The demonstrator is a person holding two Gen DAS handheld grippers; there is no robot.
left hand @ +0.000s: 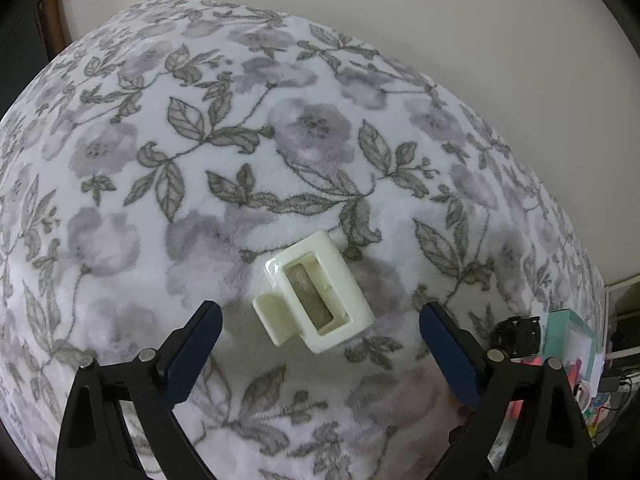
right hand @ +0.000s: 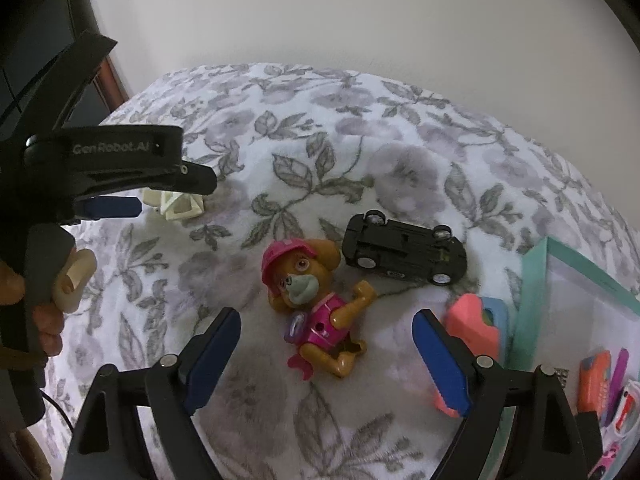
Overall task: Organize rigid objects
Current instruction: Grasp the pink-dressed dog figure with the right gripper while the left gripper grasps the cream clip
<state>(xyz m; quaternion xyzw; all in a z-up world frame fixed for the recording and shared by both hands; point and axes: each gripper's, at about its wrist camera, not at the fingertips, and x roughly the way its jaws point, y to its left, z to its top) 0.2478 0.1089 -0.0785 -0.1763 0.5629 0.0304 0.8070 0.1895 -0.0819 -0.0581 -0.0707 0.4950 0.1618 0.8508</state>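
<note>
A floral fleece blanket (left hand: pixel 120 208) is spread over the whole surface, printed with grey leaves and mauve flowers. A plain pale wall (right hand: pixel 360 20) is seen beyond its far edge. Dark wooden furniture (left hand: pixel 50 20) is glimpsed past its far left corner.

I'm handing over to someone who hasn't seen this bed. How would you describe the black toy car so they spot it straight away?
On the floral blanket, look just left of the teal-rimmed bin. The black toy car lies upside down there, wheels up, just beyond the pink-capped pup figure. It is the only all-black toy among pink and cream neighbours.
</note>
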